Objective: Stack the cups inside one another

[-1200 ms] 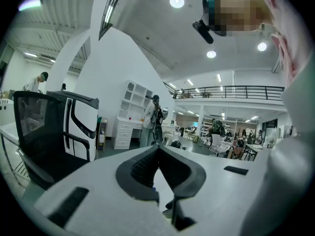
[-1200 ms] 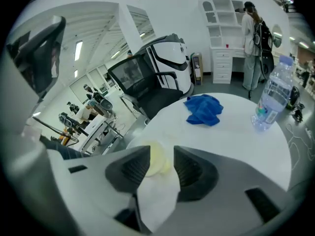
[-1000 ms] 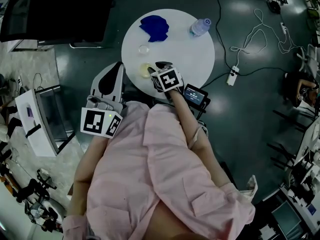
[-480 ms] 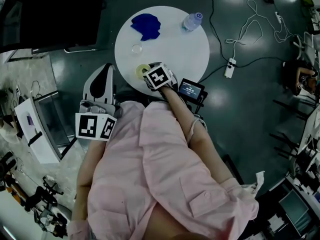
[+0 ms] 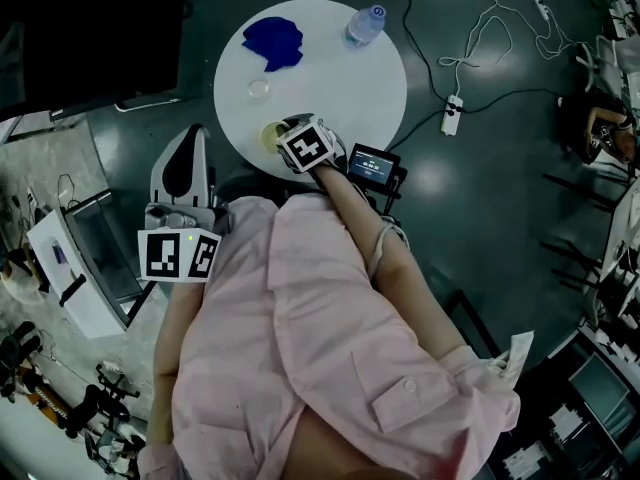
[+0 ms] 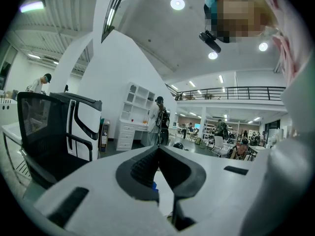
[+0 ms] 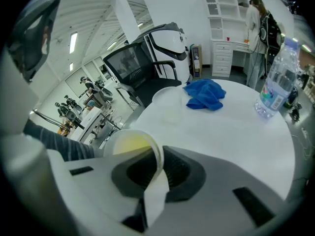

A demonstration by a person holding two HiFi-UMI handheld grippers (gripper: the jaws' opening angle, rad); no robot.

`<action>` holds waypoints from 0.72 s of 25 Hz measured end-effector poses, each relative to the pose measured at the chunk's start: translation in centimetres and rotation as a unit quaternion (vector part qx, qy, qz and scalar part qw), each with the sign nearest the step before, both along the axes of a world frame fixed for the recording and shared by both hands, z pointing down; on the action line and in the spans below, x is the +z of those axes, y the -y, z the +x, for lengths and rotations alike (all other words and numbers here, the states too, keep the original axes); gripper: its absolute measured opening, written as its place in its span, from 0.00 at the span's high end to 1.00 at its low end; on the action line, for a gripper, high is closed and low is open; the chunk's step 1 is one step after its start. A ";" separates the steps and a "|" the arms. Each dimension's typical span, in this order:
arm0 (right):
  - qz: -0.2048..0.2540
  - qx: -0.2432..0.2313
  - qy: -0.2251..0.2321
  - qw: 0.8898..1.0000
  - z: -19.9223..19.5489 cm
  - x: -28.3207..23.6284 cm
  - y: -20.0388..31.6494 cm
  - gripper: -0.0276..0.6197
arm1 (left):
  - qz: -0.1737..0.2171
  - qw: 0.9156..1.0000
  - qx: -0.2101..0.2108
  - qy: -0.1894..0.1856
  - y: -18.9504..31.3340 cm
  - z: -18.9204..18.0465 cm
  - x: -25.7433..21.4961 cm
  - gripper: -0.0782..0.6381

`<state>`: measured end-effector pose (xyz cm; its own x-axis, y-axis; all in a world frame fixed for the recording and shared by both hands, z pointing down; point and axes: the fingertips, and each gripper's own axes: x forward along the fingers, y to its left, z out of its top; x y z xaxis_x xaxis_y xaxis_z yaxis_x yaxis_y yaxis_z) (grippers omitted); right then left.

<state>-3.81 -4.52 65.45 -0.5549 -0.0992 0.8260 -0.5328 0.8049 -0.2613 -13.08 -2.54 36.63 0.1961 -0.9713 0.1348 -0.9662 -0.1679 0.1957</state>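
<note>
A yellowish translucent cup [image 5: 268,133] stands at the near edge of the round white table [image 5: 340,78]. My right gripper [image 5: 283,131] is shut on it. In the right gripper view the cup [image 7: 130,146] has its wall pinched between the two dark pads of the right gripper [image 7: 160,173], whose jaws have just been closing on it. A second, clear cup [image 5: 258,90] stands alone farther in on the table, also seen as the clear cup [image 7: 170,104]. My left gripper [image 5: 192,133] is held off the table's left side; the left gripper [image 6: 158,154] is shut and empty.
A blue cloth [image 5: 273,40] and a water bottle [image 5: 364,24] lie at the table's far side. A small screen device [image 5: 372,165] sits just below the table's near edge. A black mesh chair [image 6: 54,127] stands ahead of my left gripper. Cables and a power strip [image 5: 452,115] lie on the floor.
My right gripper has settled over the yellowish cup and its jaws have closed on the cup's wall. The left gripper has stayed where it was.
</note>
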 end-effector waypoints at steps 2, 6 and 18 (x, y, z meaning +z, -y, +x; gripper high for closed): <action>0.006 0.012 0.009 1.000 0.0 -0.4 0.2 0.89 | 0.001 1.000 0.001 -0.001 -0.2 0.0 -0.1 0.88; 0.008 0.052 0.031 0.998 0.3 -1.4 0.2 0.89 | 0.001 1.000 0.010 -0.003 -0.6 0.3 0.1 0.88; 0.035 0.101 0.080 0.991 1.8 -4.5 -0.6 0.90 | -0.020 0.998 0.050 -0.012 -1.5 2.4 0.6 0.88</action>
<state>-1.97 -3.92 60.91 -0.6411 -0.2759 0.7161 -0.6411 0.7055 -0.3021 -10.68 -0.99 37.23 0.2952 -0.9407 0.1670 -0.9398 -0.2544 0.2280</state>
